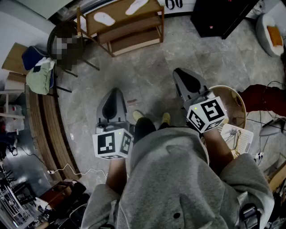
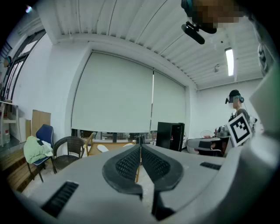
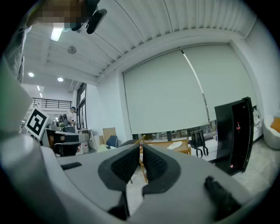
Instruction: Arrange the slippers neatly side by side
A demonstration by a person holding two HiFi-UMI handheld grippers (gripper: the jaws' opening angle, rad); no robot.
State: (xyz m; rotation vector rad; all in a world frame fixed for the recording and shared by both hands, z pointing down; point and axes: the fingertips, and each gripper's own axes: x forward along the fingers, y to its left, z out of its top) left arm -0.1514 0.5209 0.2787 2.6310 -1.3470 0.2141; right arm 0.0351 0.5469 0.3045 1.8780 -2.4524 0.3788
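While both pairs of jaws sit pressed together with nothing between them, the left gripper [image 1: 114, 91] and right gripper [image 1: 178, 71] hang above the floor, well short of one wooden shelf [image 1: 119, 13]. Two white slippers lie on the shelf's top board: left slipper [image 1: 104, 18], right slipper [image 1: 136, 6], well apart, not parallel. One dark chair [image 1: 67, 29] stands just left of the shelf.

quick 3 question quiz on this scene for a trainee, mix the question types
1. How many slippers lie on the wooden rack?
2. True or false: the left gripper is holding a slipper.
3. The right gripper is: A) wide open, B) shut and empty, C) shut on a slipper.

Key: 1) two; 2) false, it is shut on nothing; 3) B
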